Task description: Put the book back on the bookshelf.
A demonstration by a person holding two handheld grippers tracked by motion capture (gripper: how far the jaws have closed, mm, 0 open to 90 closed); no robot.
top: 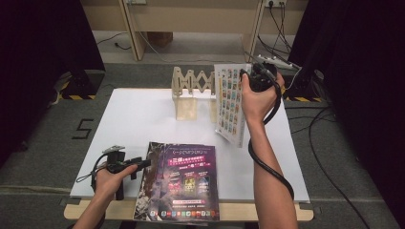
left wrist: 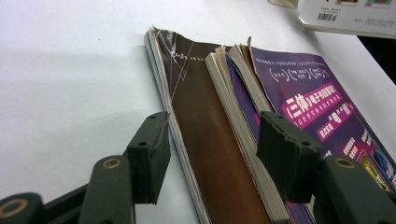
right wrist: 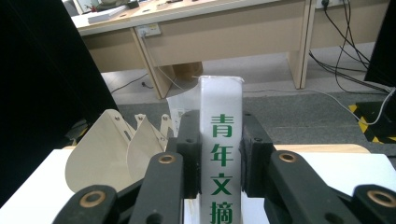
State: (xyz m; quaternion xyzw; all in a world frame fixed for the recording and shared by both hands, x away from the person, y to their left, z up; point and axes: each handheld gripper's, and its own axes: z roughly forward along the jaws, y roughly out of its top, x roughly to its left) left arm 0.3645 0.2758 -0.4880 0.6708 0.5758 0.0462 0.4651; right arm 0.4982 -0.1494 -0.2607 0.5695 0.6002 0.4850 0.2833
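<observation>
The right gripper point(top: 251, 78) clamps the spine of a thick white book point(top: 230, 102), its pads pressed on both sides, and holds it upright and lifted at the far right of the table point(top: 133, 114), just right of the wooden rack point(top: 193, 90); the step in hand looks like carrying this book to the rack. The left gripper point(top: 138, 164) lies near left with jaws spread, straddling the spine edge of the magazines point(left wrist: 219, 154) without pinching them; these lie flat at the near edge in a loose stack. Next, I judge, the book must be kept vertical, lined up with a gap between the rack's dividers point(right wrist: 116, 149), and lowered in before the grip loosens; a tilt could catch a divider.
</observation>
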